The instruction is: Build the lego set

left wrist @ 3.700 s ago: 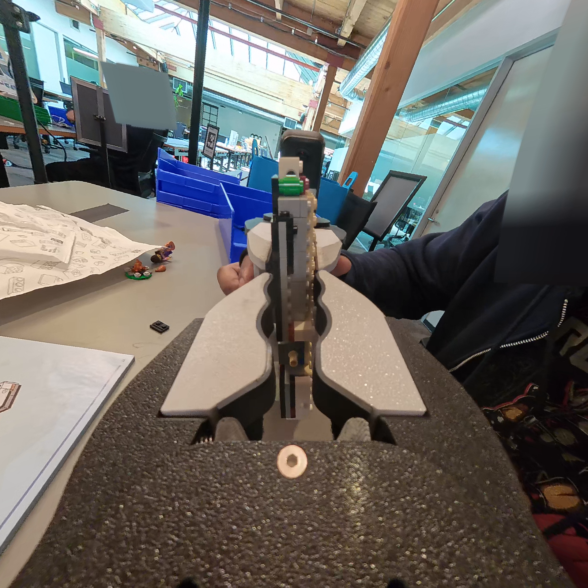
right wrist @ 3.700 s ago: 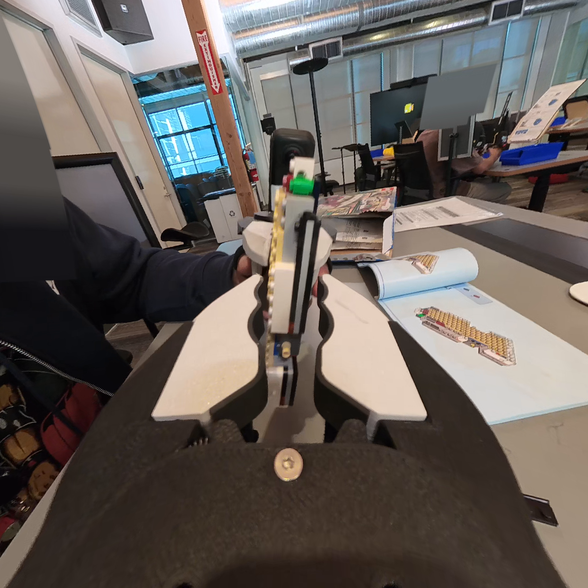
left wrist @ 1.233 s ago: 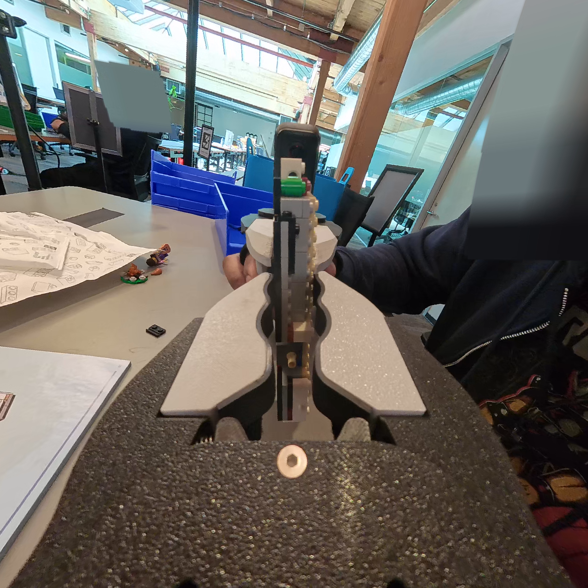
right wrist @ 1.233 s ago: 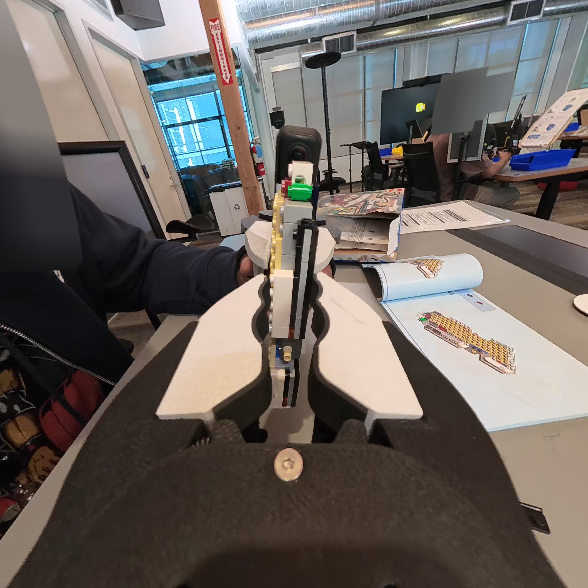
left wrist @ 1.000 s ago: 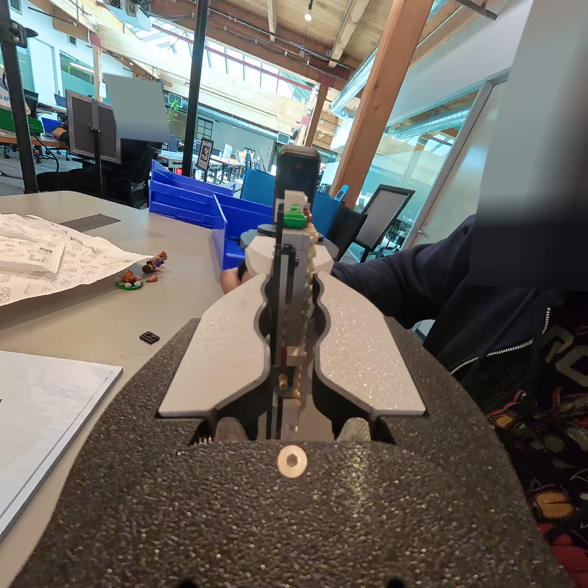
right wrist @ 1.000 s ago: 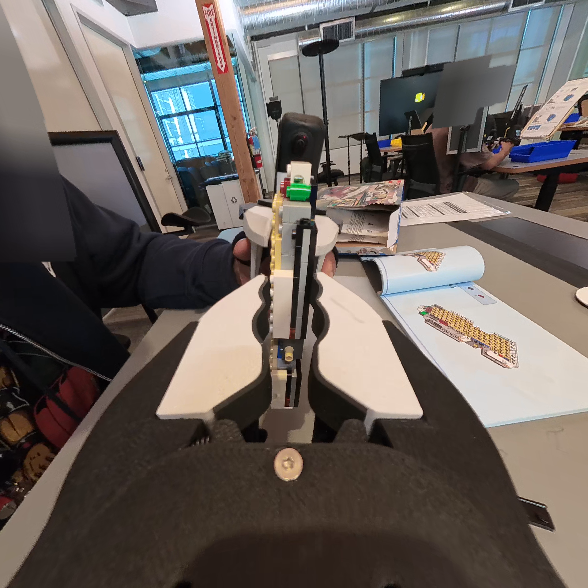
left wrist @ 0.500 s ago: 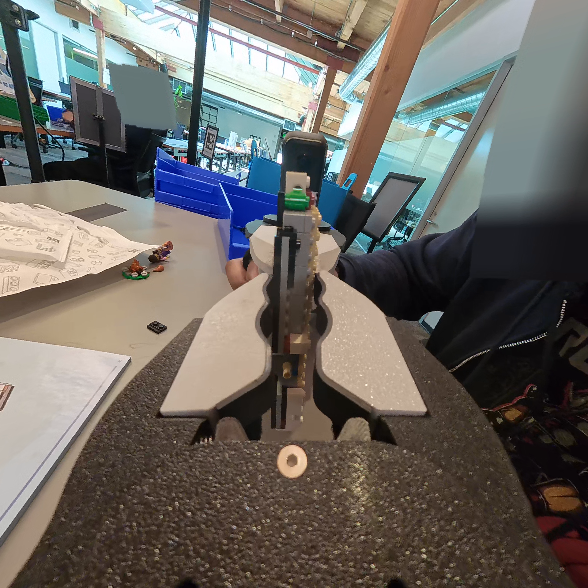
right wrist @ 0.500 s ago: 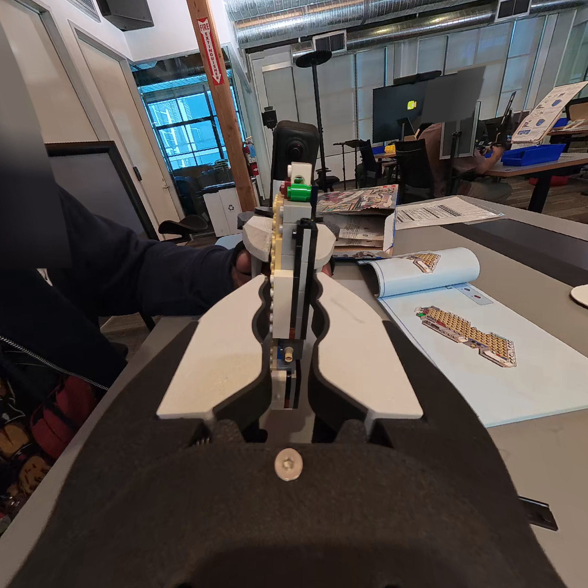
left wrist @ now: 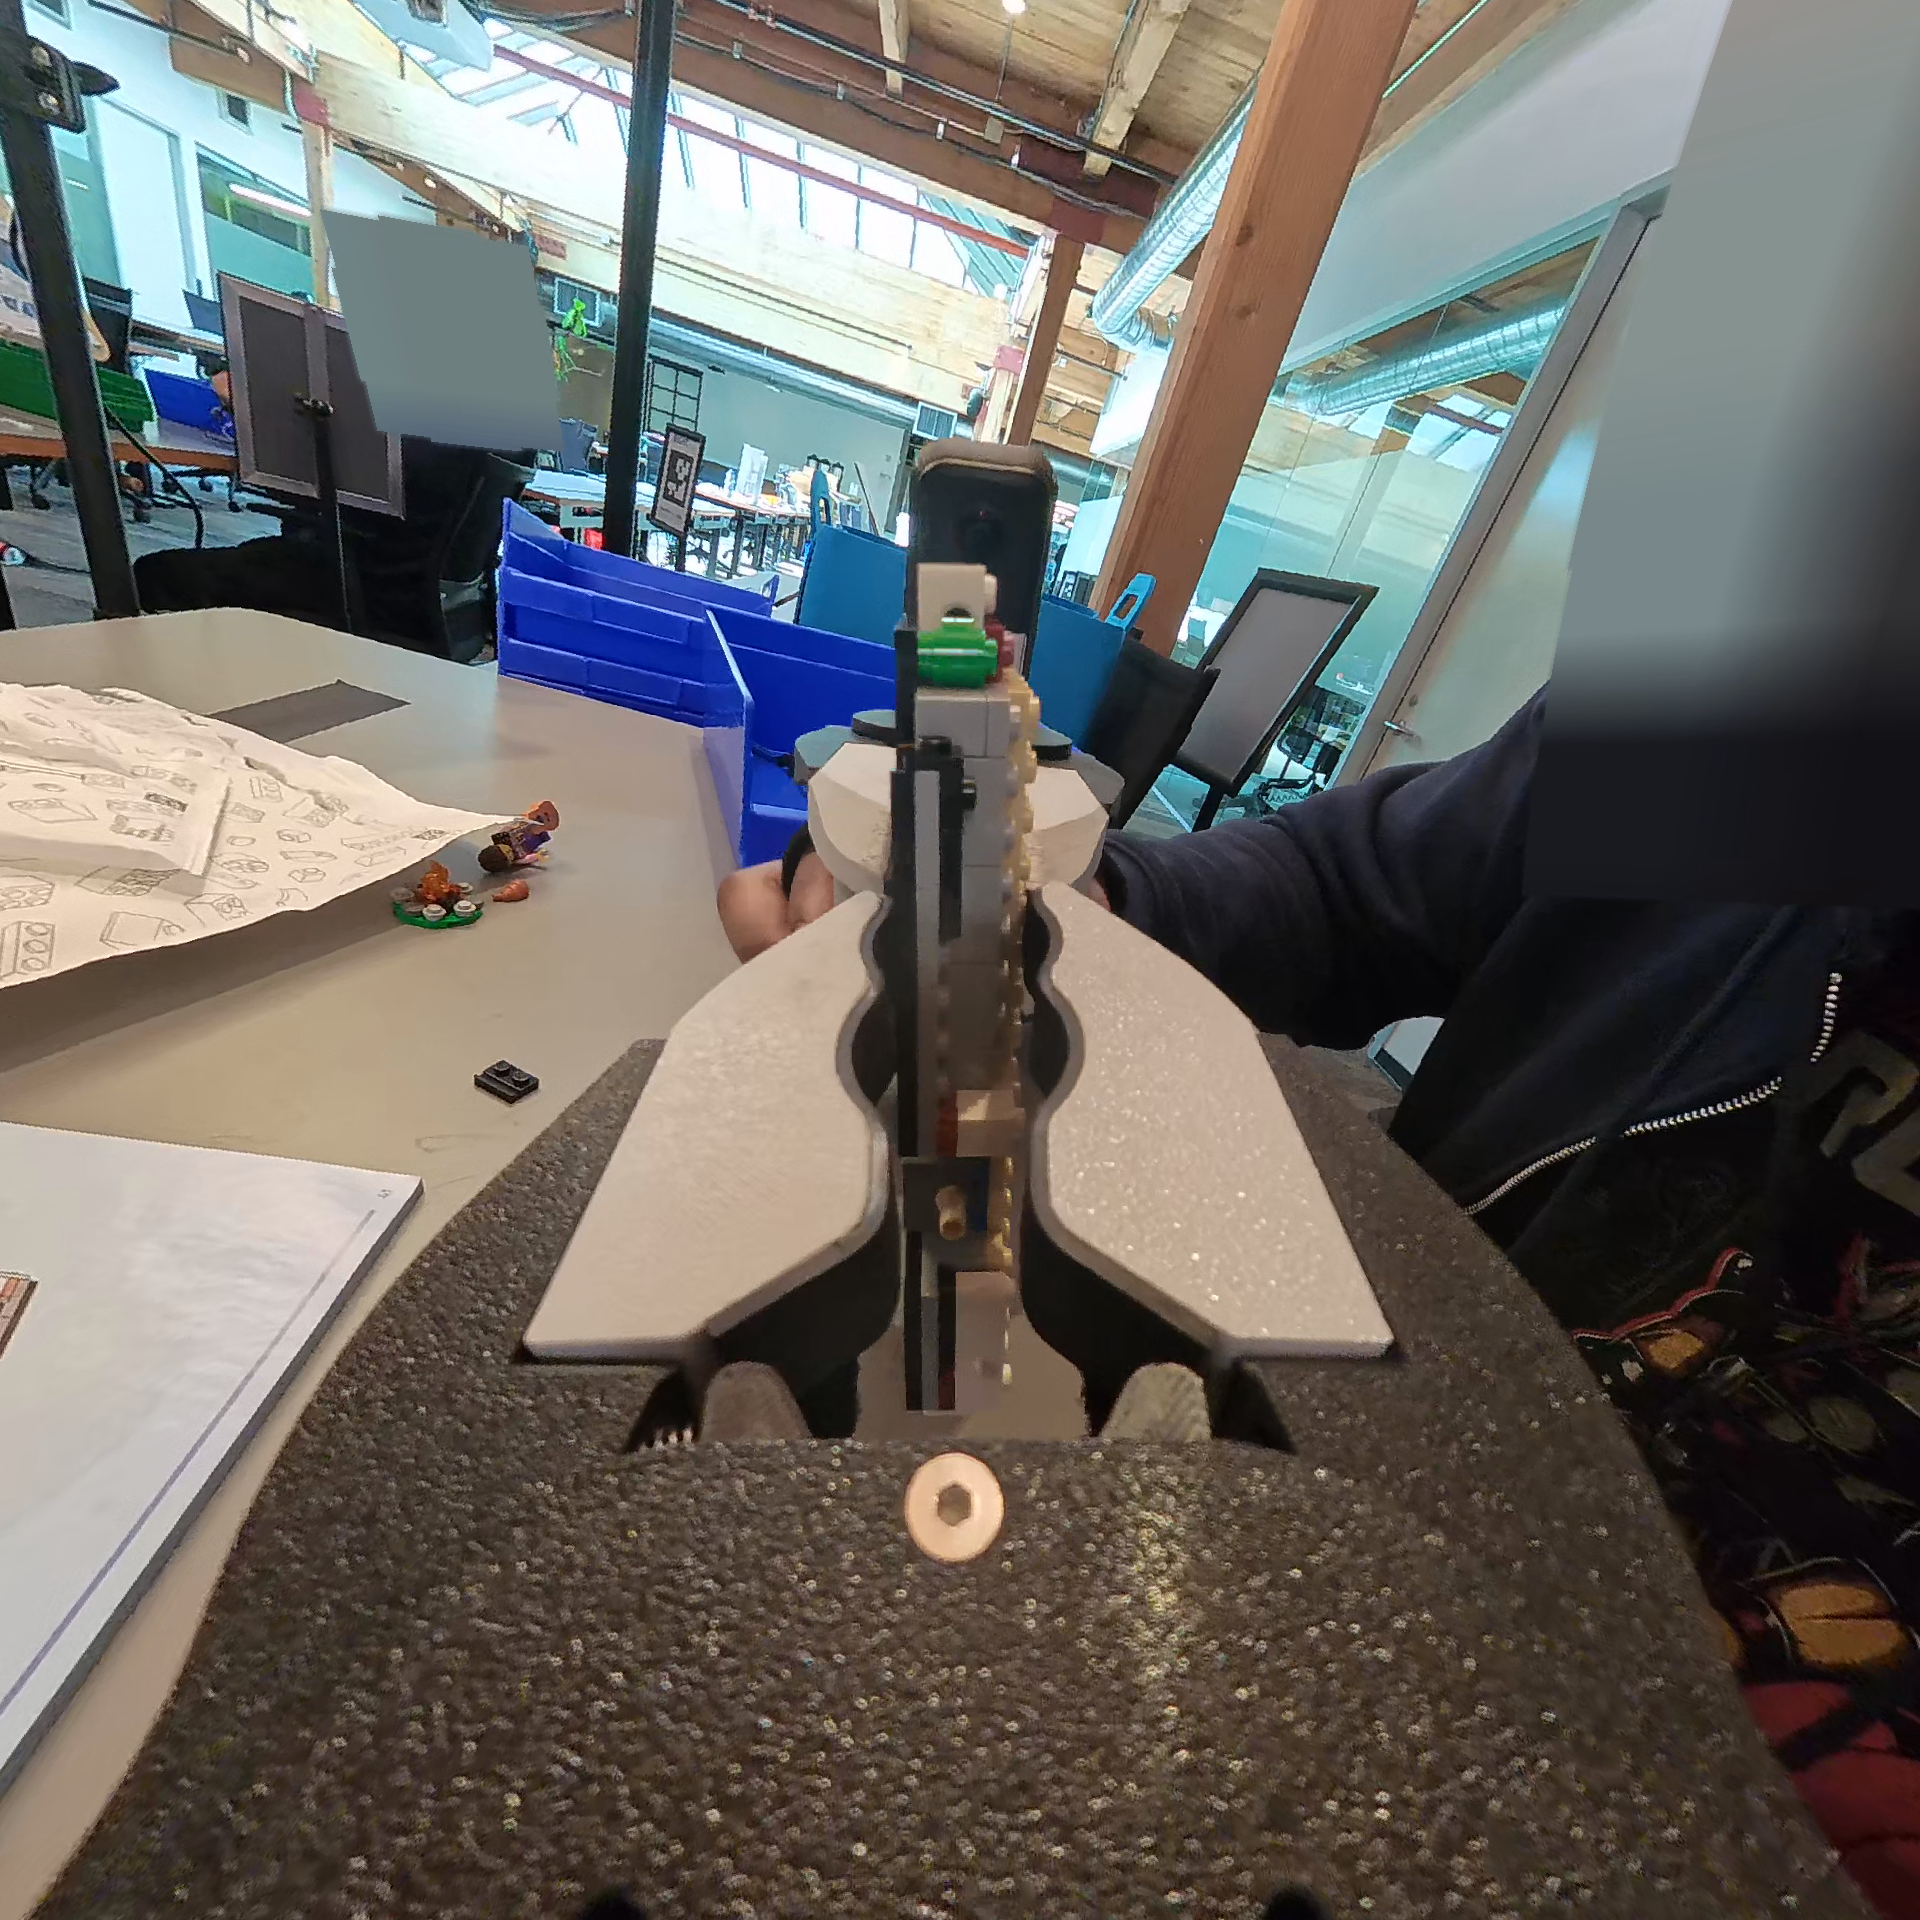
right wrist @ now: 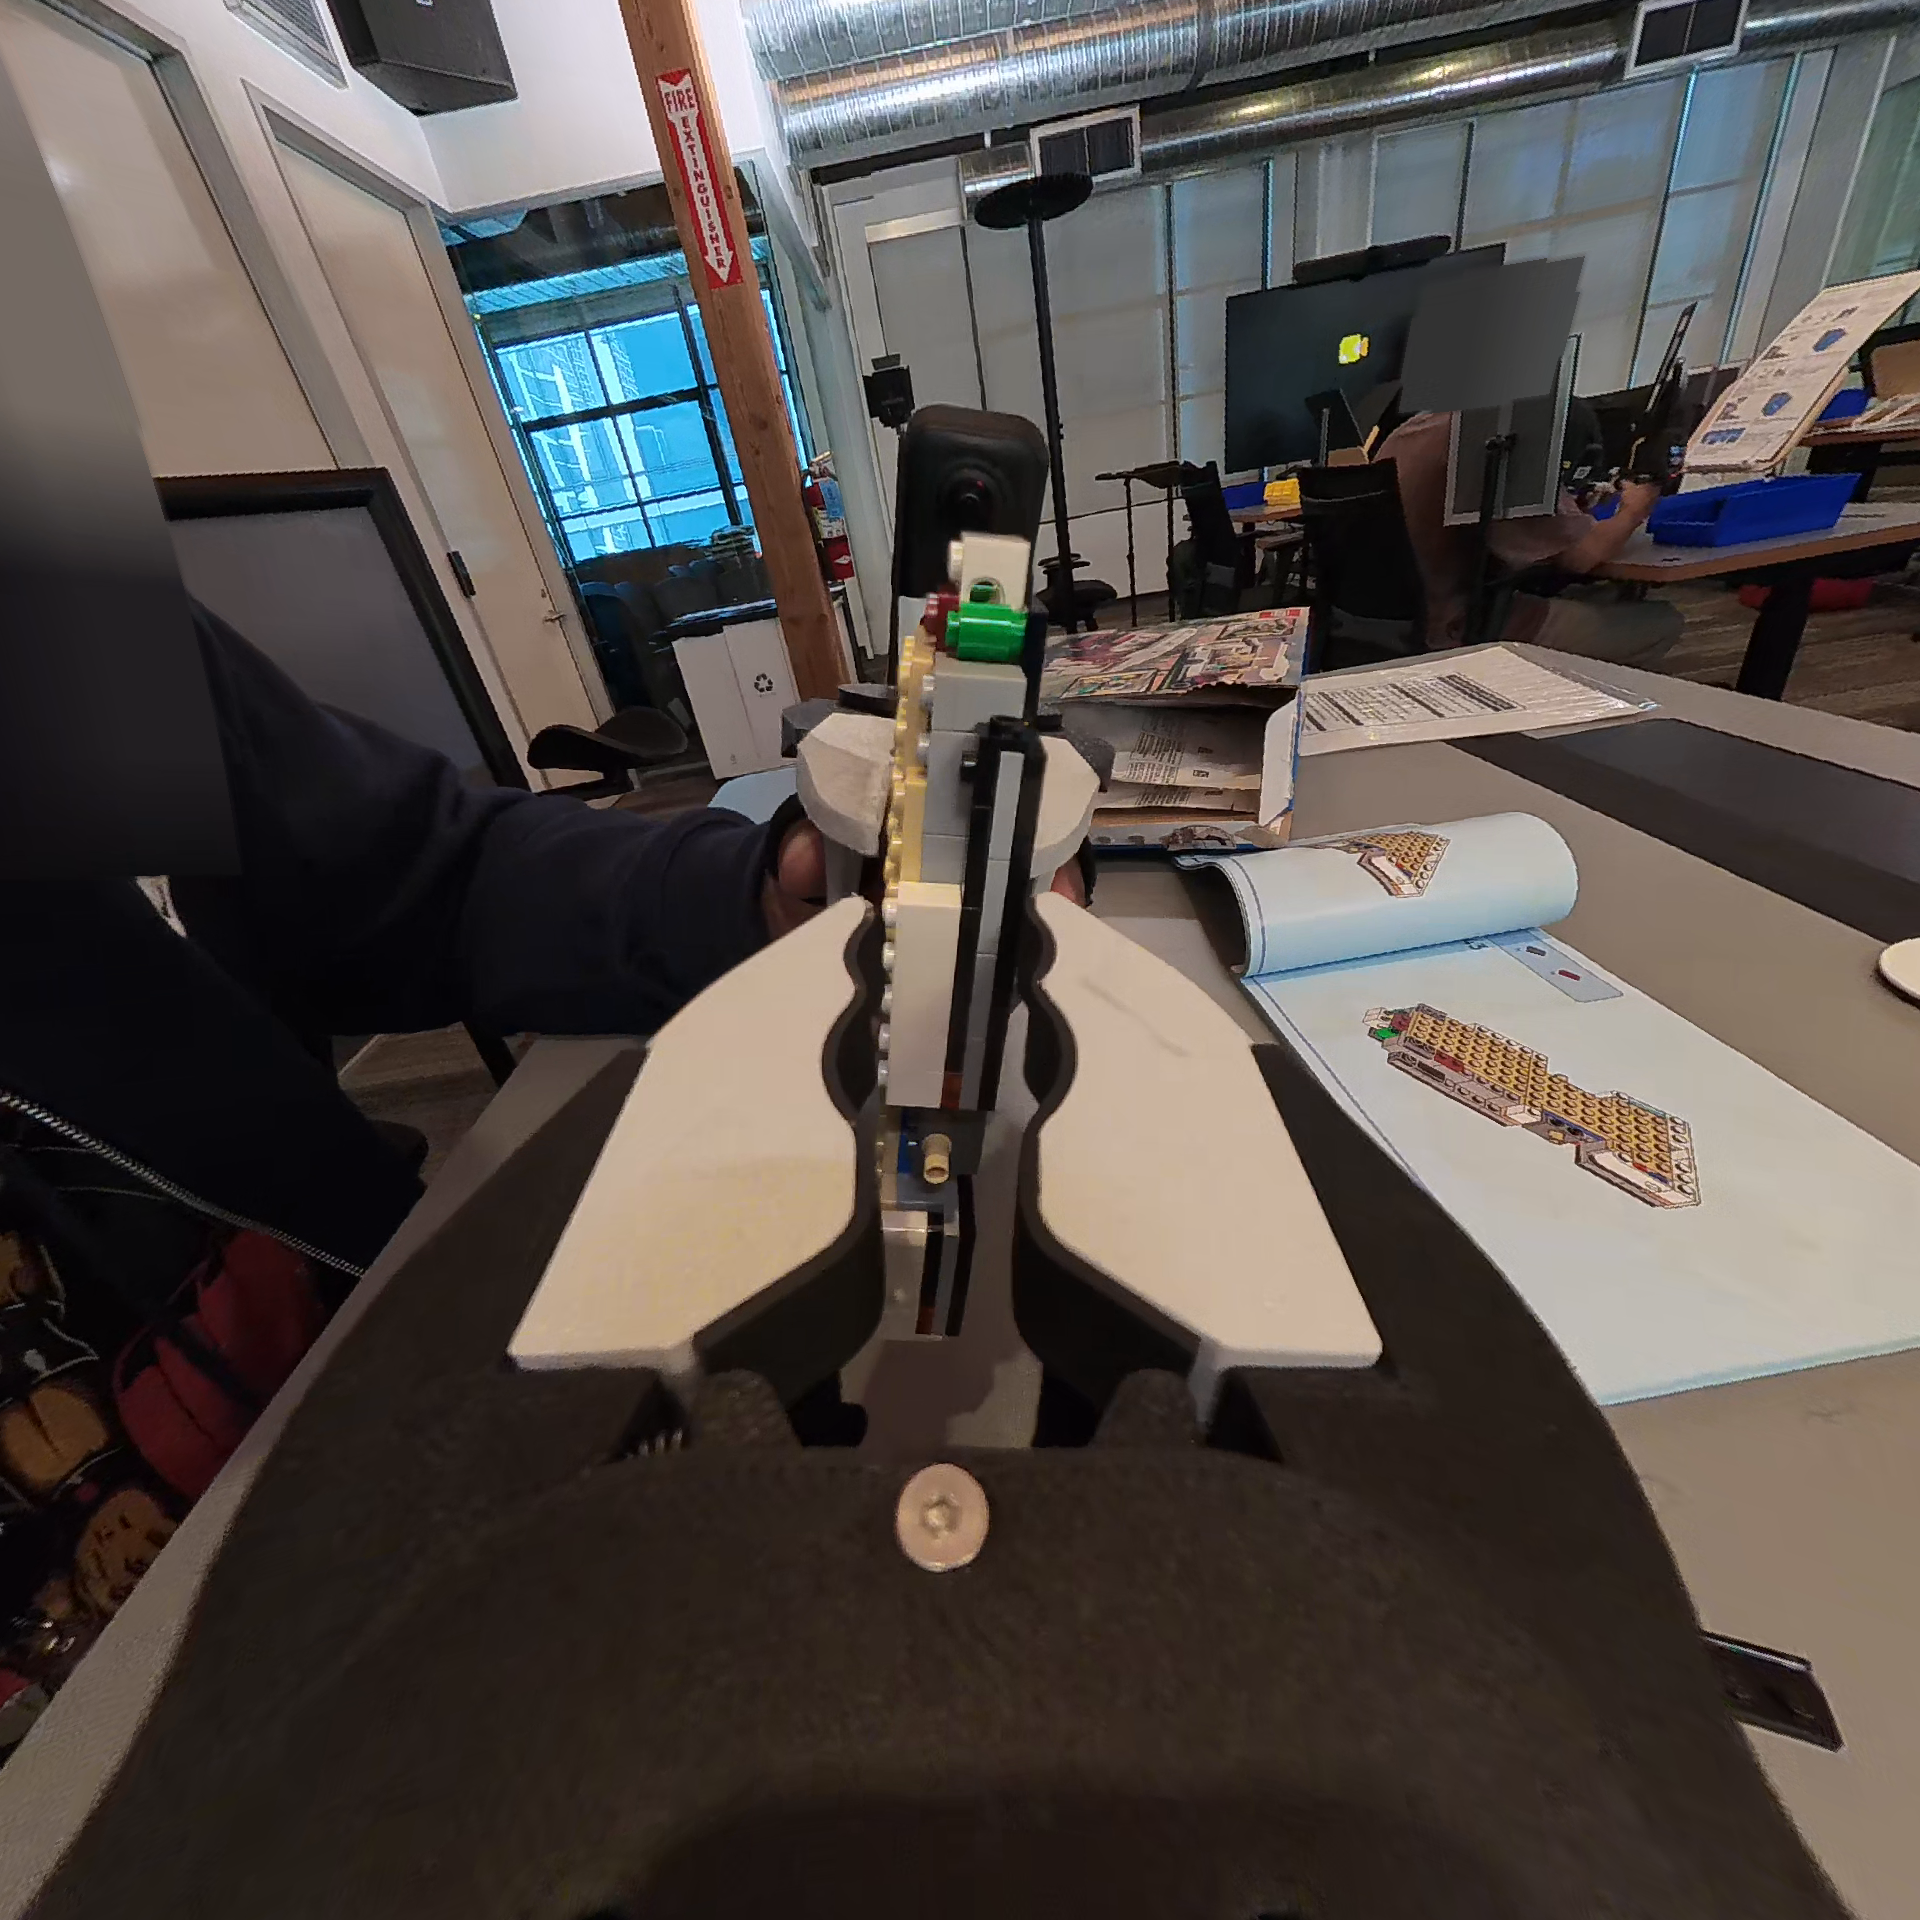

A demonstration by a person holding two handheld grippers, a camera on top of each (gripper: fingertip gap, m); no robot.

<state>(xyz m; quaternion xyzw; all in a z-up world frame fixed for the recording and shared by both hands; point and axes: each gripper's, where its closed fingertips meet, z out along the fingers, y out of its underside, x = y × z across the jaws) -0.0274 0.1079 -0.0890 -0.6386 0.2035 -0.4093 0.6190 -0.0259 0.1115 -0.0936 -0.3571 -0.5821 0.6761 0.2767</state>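
Gripping 1 long flat brick-built model of grey, black and tan plastic bricks (left wrist: pixel 961 935), both grippers face each other across it, the model on edge between them, centre of both views, held above the grey table (left wrist: pixel 343 1018).

Left gripper (left wrist: pixel 958 925): jaws narrowly apart, both white fingers (left wrist: pixel 769 1122) pressed on the model's 2 faces, black strip side toward frame left, tan studded side toward frame right. The far end of the model sits in the opposite gripper's white fingers, upper centre, with a green round brick (left wrist: pixel 956 657) and a white brick at the top, a black camera body behind them.

Right gripper (right wrist: pixel 951 925): same narrow opening, white fingers (right wrist: pixel 1164 1132) clamped on the same model (right wrist: pixel 940 987), tan studs toward frame left, black strip toward frame right.

Around, left wrist view: small black 2-stud plate (left wrist: pixel 506 1082) on the table, lower left of centre; small green round base with orange pieces (left wrist: pixel 436 902) and a small toy figure (left wrist: pixel 520 836) beside a crumpled printed sheet (left wrist: pixel 156 831), left; blue plastic bins (left wrist: pixel 644 634) behind; white booklet (left wrist: pixel 156 1299), lower left. A person's dark blue sleeve (left wrist: pixel 1403 914) fills the right.

Right wrist view: open light-blue instruction booklet (right wrist: pixel 1558 1091) on the table, right; torn cardboard box (right wrist: pixel 1195 707) behind it.
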